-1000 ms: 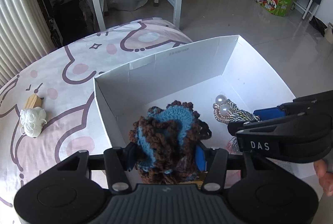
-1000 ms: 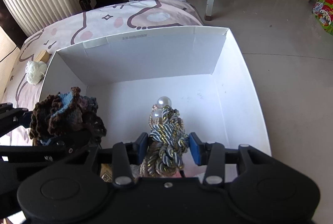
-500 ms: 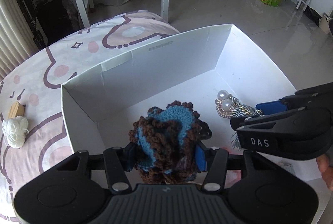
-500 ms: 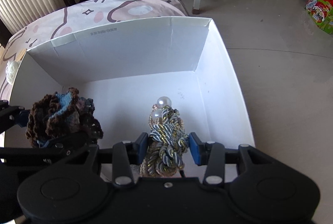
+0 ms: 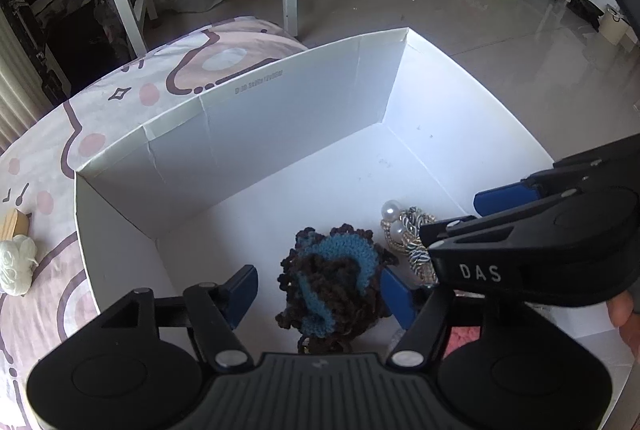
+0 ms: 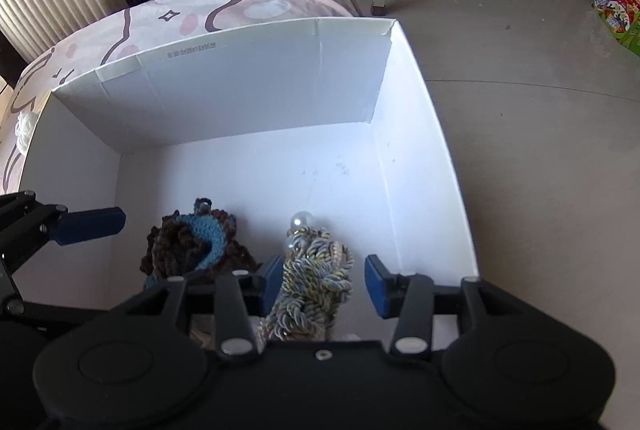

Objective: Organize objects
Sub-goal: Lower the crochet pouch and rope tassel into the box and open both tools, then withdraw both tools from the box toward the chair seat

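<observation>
Crocheted piece [image 5: 332,282] and braided cord [image 6: 316,286]: both lying at near edge of white box [image 5: 280,126]. Left gripper [image 5: 316,290] and right gripper [image 6: 320,280] spread wide, gripping nothing. Lift both straight up, clear of yarn loops. Avoid snagging fingers [image 5: 240,290] on crochet.

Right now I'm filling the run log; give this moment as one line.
left gripper: open | right gripper: open | crochet piece, braided cord: in white box
</observation>
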### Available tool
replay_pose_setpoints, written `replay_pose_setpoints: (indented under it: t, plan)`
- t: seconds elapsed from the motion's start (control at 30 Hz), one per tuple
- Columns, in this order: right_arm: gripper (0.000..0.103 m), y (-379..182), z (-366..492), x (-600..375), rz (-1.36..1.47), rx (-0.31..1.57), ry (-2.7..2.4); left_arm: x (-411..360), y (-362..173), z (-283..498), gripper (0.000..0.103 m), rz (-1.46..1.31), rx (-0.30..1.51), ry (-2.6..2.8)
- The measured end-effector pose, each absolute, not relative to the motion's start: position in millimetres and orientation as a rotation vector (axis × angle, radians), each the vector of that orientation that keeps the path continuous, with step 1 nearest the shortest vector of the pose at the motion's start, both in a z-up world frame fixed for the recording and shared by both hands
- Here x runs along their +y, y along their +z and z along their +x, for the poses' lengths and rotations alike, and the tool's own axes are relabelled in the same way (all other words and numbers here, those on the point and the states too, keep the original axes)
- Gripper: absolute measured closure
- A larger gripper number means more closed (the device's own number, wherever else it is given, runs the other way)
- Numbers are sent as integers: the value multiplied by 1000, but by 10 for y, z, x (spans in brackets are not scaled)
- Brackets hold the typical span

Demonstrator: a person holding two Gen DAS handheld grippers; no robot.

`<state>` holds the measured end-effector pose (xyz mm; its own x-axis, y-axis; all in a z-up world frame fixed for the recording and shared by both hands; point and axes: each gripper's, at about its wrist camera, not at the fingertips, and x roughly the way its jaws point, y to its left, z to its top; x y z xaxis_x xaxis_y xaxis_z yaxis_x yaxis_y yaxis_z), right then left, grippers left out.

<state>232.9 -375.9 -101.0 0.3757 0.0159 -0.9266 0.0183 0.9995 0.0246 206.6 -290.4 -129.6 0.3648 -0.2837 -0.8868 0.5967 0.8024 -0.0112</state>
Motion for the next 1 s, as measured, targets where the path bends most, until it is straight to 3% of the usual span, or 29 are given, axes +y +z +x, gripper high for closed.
replay_pose_setpoints:
  t: [0.03,0.1,0.17,1.0]
  plan:
    - [55,-987,2322,-3776,45,1181,-3,-2901,-1290,2063,33,338,1055,-580]
    - [42,-940,2305,-3796,64,1170,-8,-2897,-1280,2055,31,340,1051,-578]
    - [38,-893,2283,-3806,62,1157,-27,-2898,-1270,2039,27,351,1044,-573]
    - [32,-327,1939,-3699,136,1042,-47,-2404,-763,1867,25,253,978,-544]
